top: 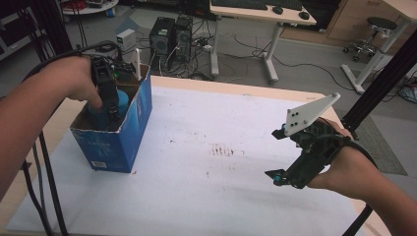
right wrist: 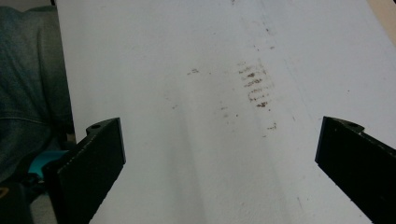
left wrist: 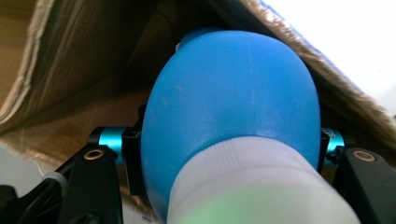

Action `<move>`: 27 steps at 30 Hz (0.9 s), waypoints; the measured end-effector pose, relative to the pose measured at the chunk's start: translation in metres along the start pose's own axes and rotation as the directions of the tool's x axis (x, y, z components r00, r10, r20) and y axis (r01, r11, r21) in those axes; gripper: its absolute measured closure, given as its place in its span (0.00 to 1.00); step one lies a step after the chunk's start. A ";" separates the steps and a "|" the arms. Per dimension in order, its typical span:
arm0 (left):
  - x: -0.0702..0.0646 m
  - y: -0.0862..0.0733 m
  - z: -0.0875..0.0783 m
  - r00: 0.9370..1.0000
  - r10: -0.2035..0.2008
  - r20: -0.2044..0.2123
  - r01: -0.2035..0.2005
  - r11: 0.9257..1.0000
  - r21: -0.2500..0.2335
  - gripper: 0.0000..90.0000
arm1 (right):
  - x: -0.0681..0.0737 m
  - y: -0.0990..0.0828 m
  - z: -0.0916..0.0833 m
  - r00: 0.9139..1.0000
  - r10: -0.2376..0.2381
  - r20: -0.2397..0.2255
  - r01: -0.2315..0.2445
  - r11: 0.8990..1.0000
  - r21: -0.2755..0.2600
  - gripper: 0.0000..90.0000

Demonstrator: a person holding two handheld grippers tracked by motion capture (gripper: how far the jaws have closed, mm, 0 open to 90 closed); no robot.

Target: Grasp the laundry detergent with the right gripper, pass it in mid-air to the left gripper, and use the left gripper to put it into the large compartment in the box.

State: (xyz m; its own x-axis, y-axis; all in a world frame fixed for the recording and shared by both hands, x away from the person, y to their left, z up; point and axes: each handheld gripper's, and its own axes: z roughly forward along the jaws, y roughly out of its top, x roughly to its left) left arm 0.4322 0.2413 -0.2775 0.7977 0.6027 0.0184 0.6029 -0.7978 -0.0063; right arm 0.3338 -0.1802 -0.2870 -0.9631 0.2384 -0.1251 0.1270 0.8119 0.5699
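Observation:
An open blue cardboard box stands at the table's left side. My left gripper reaches down into it from above and is shut on a blue bottle. In the left gripper view the bottle's rounded blue body and its white ribbed cap sit between the jaws of the left gripper, with the box's brown inner wall behind. My right gripper hovers over the table's right side. It is open, and the right gripper has nothing between its jaws.
A white sheet covers the table, with brown smudges near the middle. Black frame poles stand at the left edge and another at the right. Computer towers and a desk stand on the floor behind.

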 end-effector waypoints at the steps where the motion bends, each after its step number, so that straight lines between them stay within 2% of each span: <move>1: 0.000 0.000 0.002 1.000 0.005 0.003 -0.005 1.000 -0.004 0.42 | 0.000 0.000 0.000 1.000 0.001 0.000 -0.001 1.000 0.000 0.01; 6: 0.002 -0.001 0.013 0.999 0.033 0.030 -0.033 0.999 0.007 0.42 | 0.000 0.000 0.002 1.000 0.002 -0.003 -0.002 1.000 0.002 0.01; 8: 0.002 -0.001 0.014 0.998 0.052 0.029 -0.052 0.999 -0.006 0.42 | 0.000 0.000 0.003 1.000 0.001 -0.005 -0.001 1.000 0.002 0.01; 13: 0.005 0.001 0.015 0.998 0.041 0.044 -0.041 0.999 -0.001 0.41 | 0.000 -0.001 0.006 1.000 0.010 -0.010 -0.010 1.000 0.006 0.01; 17: 0.008 0.000 0.014 0.998 0.031 0.061 -0.030 0.999 -0.020 0.40 | -0.001 -0.002 0.007 1.000 0.008 -0.010 -0.008 1.000 0.002 0.01; 20: 0.009 0.001 0.009 0.998 0.025 0.061 -0.023 0.999 -0.025 0.34 | -0.002 -0.003 0.007 1.000 0.014 -0.012 -0.014 1.000 0.005 0.01; 27: 0.007 0.001 0.002 0.997 0.020 0.077 -0.019 1.000 -0.019 0.29 | -0.002 -0.003 0.007 1.000 0.015 -0.012 -0.015 1.000 -0.001 0.01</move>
State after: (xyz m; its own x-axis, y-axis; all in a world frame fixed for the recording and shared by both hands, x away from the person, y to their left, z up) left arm 0.4381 0.2444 -0.2799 0.8083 0.5858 -0.0590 0.5874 -0.8092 0.0120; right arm 0.3373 -0.1790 -0.2942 -0.9637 0.2445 -0.1071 0.1412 0.8074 0.5728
